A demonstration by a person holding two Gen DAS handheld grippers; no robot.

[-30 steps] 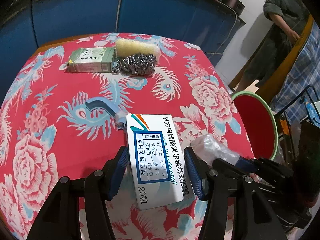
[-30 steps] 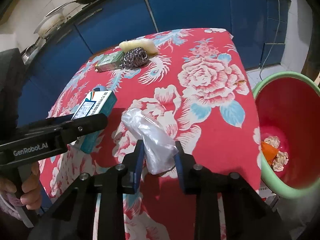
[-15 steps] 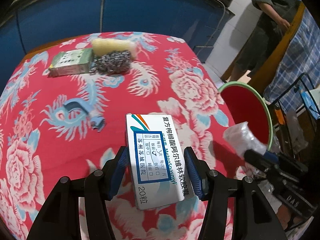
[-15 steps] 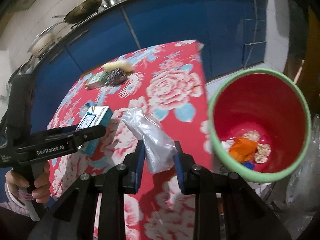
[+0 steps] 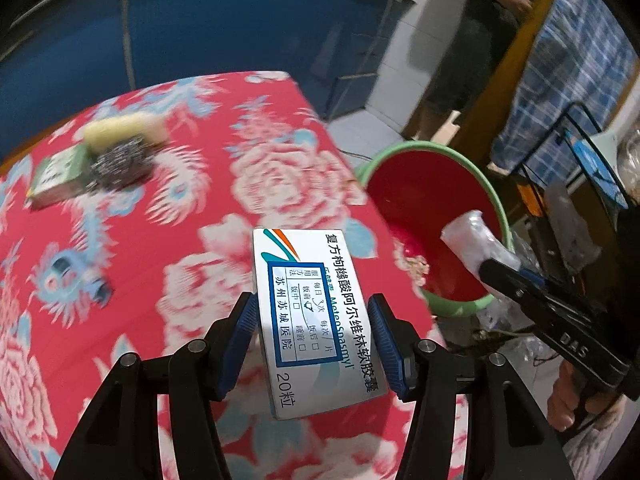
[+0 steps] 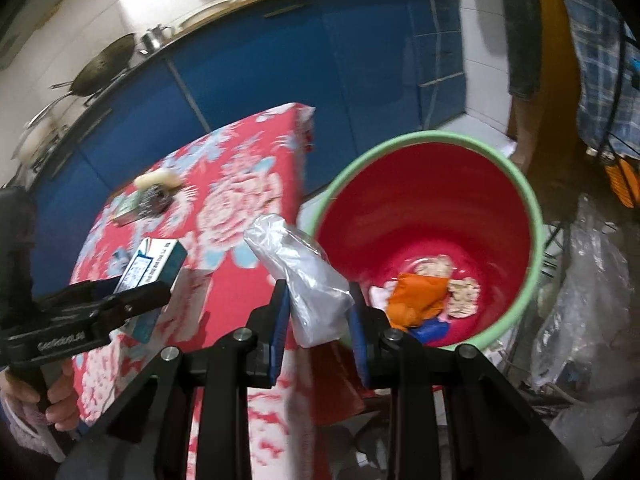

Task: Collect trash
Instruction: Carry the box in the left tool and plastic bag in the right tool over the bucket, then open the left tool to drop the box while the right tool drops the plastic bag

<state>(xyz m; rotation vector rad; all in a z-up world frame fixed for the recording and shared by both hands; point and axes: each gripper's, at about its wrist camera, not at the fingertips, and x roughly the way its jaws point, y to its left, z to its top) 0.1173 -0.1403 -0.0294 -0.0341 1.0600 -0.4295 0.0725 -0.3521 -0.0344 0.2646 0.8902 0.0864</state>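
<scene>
Right wrist view: right gripper (image 6: 318, 314) is clutching a plastic bag (image 6: 304, 276), left gripper (image 5: 314, 340) is gripping the medicine box (image 5: 312, 316); both are nearing the bucket (image 6: 532, 216), already holding scraps, nothing dropped yet.

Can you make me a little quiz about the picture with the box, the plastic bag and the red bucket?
1. True or false: the left gripper holds a white medicine box.
2. What is in the right gripper? A) a metal scrubber B) a crumpled plastic bag C) a spoon
3. Fill in: the red bucket has a ____ rim.

Key
1. True. The jaws press on both sides of the box, above the flowered tablecloth.
2. B. The plastic bag sits between the jaws, next to the bucket's opening; the scrubber lies on the table.
3. Green. Orange, blue and pale scraps already lie inside.
</scene>
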